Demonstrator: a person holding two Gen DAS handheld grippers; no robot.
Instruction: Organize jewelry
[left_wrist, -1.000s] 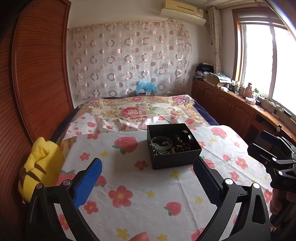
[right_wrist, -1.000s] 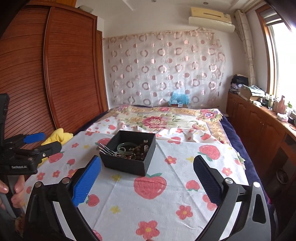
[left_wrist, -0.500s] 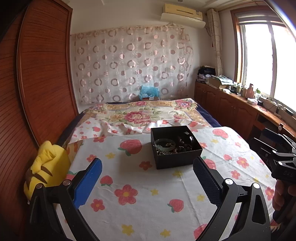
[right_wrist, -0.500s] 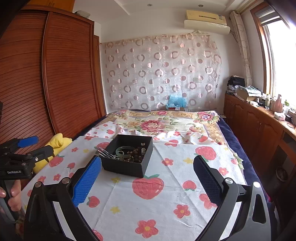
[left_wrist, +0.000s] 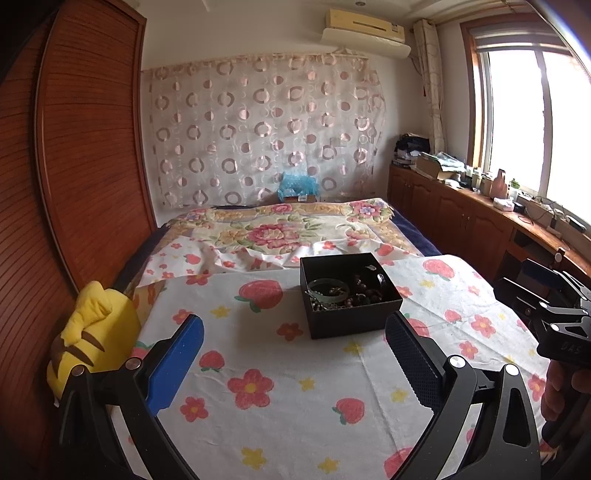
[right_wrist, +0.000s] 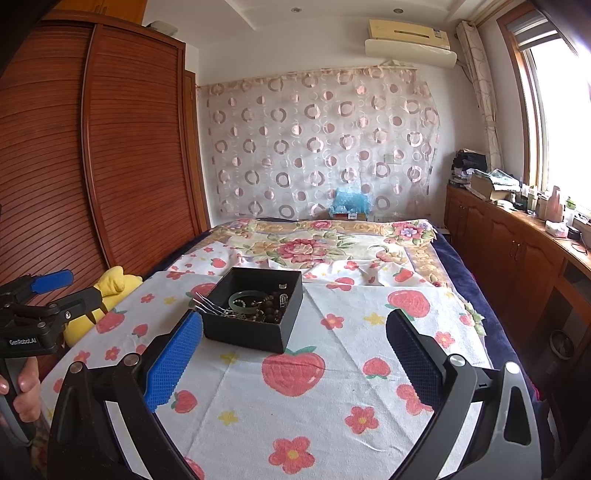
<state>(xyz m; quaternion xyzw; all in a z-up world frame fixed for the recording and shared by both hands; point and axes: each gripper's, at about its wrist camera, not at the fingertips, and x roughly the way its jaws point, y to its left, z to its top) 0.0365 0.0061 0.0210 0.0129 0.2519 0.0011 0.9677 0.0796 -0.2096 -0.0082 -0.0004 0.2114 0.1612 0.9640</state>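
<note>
A black open box (left_wrist: 349, 295) sits on a white cloth with strawberries and flowers (left_wrist: 266, 373). It holds a green bangle (left_wrist: 328, 288), dark bead strings and small metal pieces. In the right wrist view the box (right_wrist: 255, 308) lies left of centre, with the bangle (right_wrist: 248, 300) inside. My left gripper (left_wrist: 293, 356) is open and empty, short of the box. My right gripper (right_wrist: 293, 354) is open and empty, also short of the box. Each gripper shows at the edge of the other's view, the right one (left_wrist: 546, 314) and the left one (right_wrist: 40, 306).
A yellow plush toy (left_wrist: 94, 332) lies at the cloth's left edge, against a wooden wardrobe (left_wrist: 74, 177). A floral blanket (left_wrist: 280, 229) covers the bed beyond the box. Wooden cabinets (left_wrist: 461, 218) with clutter run along the right wall under the window.
Both grippers have drawn back and tilted up, so the box sits lower and farther in each view. Both stay open and empty.
</note>
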